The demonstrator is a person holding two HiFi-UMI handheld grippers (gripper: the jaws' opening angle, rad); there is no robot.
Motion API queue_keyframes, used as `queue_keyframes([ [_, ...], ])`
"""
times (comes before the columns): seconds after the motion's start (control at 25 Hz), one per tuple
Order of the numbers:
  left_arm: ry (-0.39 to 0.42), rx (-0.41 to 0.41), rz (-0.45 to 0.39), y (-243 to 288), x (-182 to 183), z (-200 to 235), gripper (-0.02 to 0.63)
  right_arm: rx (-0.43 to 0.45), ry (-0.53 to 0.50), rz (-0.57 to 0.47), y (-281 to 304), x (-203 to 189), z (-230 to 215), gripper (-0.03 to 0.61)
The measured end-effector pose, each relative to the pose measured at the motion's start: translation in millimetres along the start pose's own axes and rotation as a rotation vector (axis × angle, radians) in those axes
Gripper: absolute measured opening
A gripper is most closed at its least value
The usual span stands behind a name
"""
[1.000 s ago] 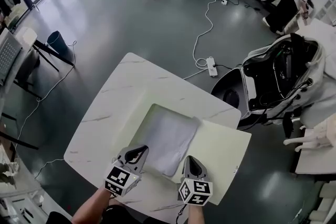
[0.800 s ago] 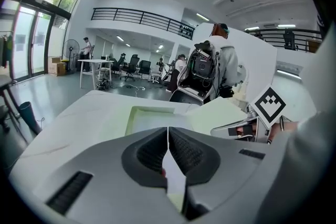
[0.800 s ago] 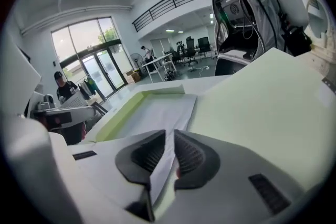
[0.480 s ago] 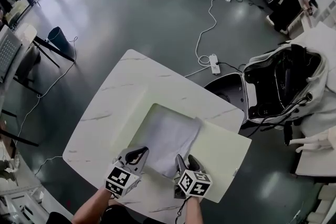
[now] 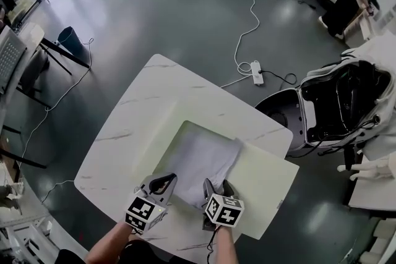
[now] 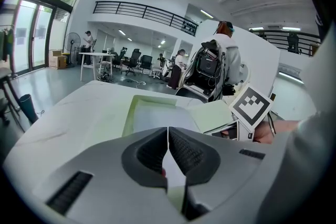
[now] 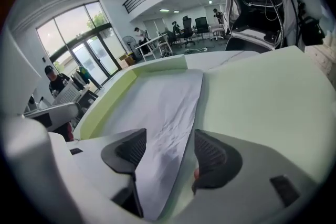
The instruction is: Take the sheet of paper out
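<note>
A white sheet of paper (image 5: 201,161) lies inside an open pale green folder (image 5: 266,185) on the marble table (image 5: 142,108). My right gripper (image 5: 215,187) is at the sheet's near right corner. Its jaws are opening, and in the right gripper view the right gripper (image 7: 168,147) straddles the creased sheet (image 7: 157,107) where it meets the folder's flap (image 7: 262,97), without the pads pressing on it. My left gripper (image 5: 162,180) rests at the sheet's near left edge. In the left gripper view the left gripper (image 6: 168,136) has its jaws closed together above the sheet (image 6: 157,120); nothing shows between them.
An open black-lined bag (image 5: 346,102) stands just right of the table. A power strip (image 5: 256,73) and cables lie on the floor beyond. A dark bin (image 5: 67,40) and a desk are at the left. A person (image 5: 346,0) stands far back right.
My right gripper has sunk toward the sheet's near right corner, shifted a little left, and gone from shut to wide open. The left gripper has dropped slightly and stays shut.
</note>
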State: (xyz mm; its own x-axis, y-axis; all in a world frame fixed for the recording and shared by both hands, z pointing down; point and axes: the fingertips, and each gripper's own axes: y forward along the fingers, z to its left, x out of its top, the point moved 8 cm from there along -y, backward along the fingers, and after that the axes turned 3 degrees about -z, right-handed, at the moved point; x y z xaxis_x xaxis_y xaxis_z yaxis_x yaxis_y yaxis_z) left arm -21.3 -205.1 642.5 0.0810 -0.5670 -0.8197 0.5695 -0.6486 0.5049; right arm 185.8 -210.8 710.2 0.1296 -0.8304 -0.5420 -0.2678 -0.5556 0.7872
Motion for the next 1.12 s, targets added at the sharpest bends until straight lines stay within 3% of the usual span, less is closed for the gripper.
queue_keyframes([
  [0.28,-0.024,0.010,0.008,9.3,10.0,0.6,0.028,-0.107,-0.108,0.001,-0.8,12.2,-4.0,0.280],
  [0.44,-0.031,0.008,0.012,3.8,-2.8,10.9,0.028,-0.143,-0.136,-0.003,4.9,2.6,5.5,0.256],
  [0.68,-0.038,0.009,0.003,5.9,-6.6,15.2,0.028,-0.204,-0.189,-0.019,8.2,-1.2,5.5,0.157],
  [0.84,-0.047,0.009,-0.011,7.3,-9.2,19.0,0.028,-0.221,-0.210,-0.027,11.9,-3.5,4.5,0.139],
  [1.12,-0.035,0.008,-0.009,2.5,-9.9,15.8,0.028,-0.207,-0.217,-0.015,11.6,-3.8,11.0,0.042],
])
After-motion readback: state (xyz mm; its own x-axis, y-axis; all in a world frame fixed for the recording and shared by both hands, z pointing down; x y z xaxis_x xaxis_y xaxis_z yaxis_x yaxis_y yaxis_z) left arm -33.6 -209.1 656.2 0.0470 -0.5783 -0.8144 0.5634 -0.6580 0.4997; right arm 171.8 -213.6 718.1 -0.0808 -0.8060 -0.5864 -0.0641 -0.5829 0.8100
